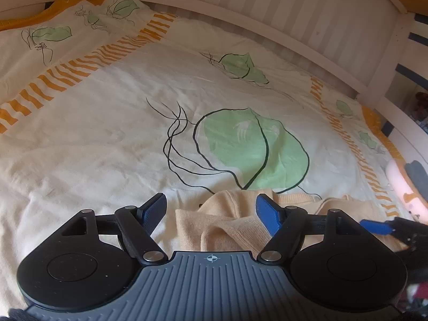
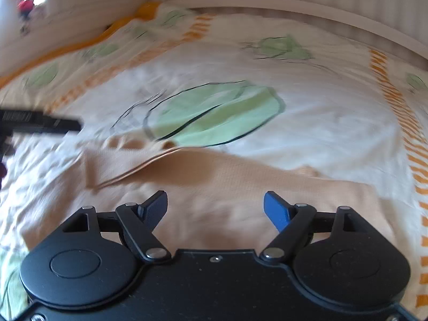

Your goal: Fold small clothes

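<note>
Peach knit garment (image 1: 230, 222) on cream bedcover (image 1: 107, 139) printed with green leaves, orange stripes.

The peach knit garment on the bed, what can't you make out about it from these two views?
- Left wrist view: the garment has its near part hidden behind the left gripper, so its full shape stays unknown.
- Right wrist view: motion blur smears the garment; its fold lines and type are unclear.

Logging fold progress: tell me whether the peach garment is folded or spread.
Partly folded: the peach garment has a flap doubled over its left part, the rest lying flat on the bedspread.
</note>
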A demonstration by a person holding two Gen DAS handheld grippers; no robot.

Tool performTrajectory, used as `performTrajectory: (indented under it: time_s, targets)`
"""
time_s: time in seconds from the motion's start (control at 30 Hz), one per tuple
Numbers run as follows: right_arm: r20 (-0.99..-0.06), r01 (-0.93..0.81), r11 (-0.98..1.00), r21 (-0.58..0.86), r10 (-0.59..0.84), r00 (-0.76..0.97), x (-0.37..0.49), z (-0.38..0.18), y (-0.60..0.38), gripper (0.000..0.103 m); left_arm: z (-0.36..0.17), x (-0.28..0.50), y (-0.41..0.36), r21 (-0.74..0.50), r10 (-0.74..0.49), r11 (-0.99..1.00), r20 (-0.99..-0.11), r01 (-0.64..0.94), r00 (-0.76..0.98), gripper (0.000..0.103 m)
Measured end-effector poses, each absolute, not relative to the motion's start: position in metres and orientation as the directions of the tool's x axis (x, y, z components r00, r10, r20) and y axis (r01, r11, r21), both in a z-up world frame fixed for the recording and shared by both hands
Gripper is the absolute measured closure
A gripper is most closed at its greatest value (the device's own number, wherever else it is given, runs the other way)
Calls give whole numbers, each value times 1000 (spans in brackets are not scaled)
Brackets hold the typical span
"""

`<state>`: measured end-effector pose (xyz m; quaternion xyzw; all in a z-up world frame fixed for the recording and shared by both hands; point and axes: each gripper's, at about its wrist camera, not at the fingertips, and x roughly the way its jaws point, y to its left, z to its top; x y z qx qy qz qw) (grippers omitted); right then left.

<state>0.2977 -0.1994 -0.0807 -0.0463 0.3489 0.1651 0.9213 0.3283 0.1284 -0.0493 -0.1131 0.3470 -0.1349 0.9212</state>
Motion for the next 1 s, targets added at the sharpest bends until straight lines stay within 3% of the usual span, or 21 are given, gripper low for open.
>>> performTrajectory:
  time_s: [0.27,0.57,0.77,1.0]
  targets:
    - [-691,-393,919,-21,270,670,345,-98,-144,22,-53,333,136,-314,-321,938,-635,145,703,30]
    - [-626,-282,948,144,308,717,350,-77,-171,21,-50,324,117,-256,-352,936,-649,242,675,29]
    - [-664,-297,954,44,250,705,315,-86,-181,19,-57,316,81,-136,-352,922,-687,363,636,29]
    - [-688,-378,925,-39,250,682,330,-93,-147,19,-61,321,94,-174,-344,932,-699,318,627,28]
